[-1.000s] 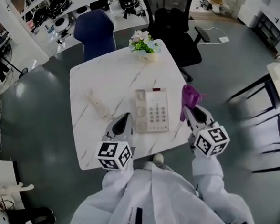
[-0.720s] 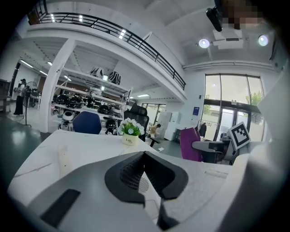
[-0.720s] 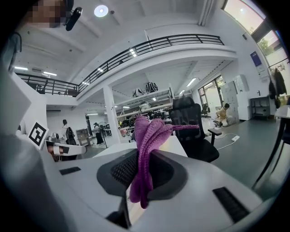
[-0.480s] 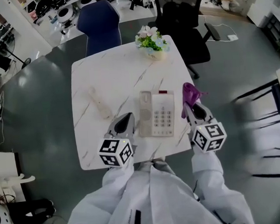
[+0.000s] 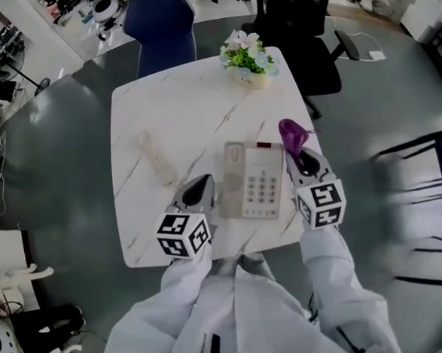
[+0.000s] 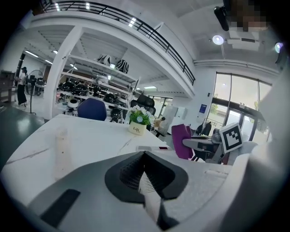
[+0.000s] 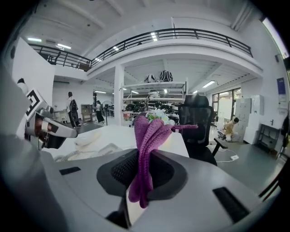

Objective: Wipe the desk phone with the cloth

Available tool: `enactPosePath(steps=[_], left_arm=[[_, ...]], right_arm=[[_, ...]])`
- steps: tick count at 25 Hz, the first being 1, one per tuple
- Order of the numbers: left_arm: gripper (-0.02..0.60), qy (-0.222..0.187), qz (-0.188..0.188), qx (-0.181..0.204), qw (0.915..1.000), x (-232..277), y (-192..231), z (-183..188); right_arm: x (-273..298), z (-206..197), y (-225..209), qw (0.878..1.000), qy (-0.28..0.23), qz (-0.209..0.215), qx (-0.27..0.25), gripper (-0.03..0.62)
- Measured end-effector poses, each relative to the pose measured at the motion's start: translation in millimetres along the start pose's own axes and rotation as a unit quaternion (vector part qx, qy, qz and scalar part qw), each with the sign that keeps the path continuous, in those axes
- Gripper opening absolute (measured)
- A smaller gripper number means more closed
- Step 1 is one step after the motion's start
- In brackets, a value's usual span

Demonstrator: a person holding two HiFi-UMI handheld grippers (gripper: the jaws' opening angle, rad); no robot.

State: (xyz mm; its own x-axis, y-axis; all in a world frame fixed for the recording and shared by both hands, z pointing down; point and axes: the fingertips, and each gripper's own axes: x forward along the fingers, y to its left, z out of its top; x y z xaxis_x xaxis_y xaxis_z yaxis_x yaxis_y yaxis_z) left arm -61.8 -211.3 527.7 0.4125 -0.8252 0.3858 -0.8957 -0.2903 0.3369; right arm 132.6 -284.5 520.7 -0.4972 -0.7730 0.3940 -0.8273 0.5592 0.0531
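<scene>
While the phone point(image 5: 255, 179) lay flat on the table point(image 5: 178, 107), the right gripper point(image 5: 298, 156) was at its right edge, jaws clamped on the purple cloth point(image 5: 293, 133). The left gripper point(image 5: 199, 188) was just left of the phone, jaws together and empty.

White marble-pattern table point(image 5: 193, 106). Potted flowers point(image 5: 248, 62) upright at its far edge, right of centre. Pale slim bottle-like item point(image 5: 153, 158) lying on the left half. Blue chair point(image 5: 159, 25) beyond the far-left side, black office chair point(image 5: 301, 30) far right.
</scene>
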Motion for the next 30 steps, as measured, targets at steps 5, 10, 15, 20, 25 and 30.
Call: enactPosePath(steps=[5, 10, 15, 20, 25, 30], left_arm=[[-0.003, 0.009, 0.005, -0.006, 0.9999, 5, 4, -6], [-0.003, 0.015, 0.010, -0.012, 0.9998, 4, 6, -13], [-0.003, 0.016, 0.011, -0.016, 0.9997, 4, 5, -16], [-0.003, 0.017, 0.010, -0.021, 0.9996, 4, 2, -20], [-0.002, 0.019, 0.012, -0.026, 0.9994, 1, 2, -25], [-0.003, 0.020, 0.014, -0.027, 0.9993, -2, 3, -27]], right_arm=[[16, -7, 5, 0.999, 0.022, 0.007, -0.047, 0.037], [27, -17, 21, 0.993, 0.044, 0.035, -0.101, 0.038], [31, -26, 31, 0.987, 0.065, 0.054, -0.138, 0.043], [31, -30, 37, 0.981, 0.082, 0.068, -0.161, 0.043], [29, -35, 42, 0.978, 0.094, 0.082, -0.168, 0.043], [25, -39, 48, 0.975, 0.104, 0.094, -0.170, 0.043]])
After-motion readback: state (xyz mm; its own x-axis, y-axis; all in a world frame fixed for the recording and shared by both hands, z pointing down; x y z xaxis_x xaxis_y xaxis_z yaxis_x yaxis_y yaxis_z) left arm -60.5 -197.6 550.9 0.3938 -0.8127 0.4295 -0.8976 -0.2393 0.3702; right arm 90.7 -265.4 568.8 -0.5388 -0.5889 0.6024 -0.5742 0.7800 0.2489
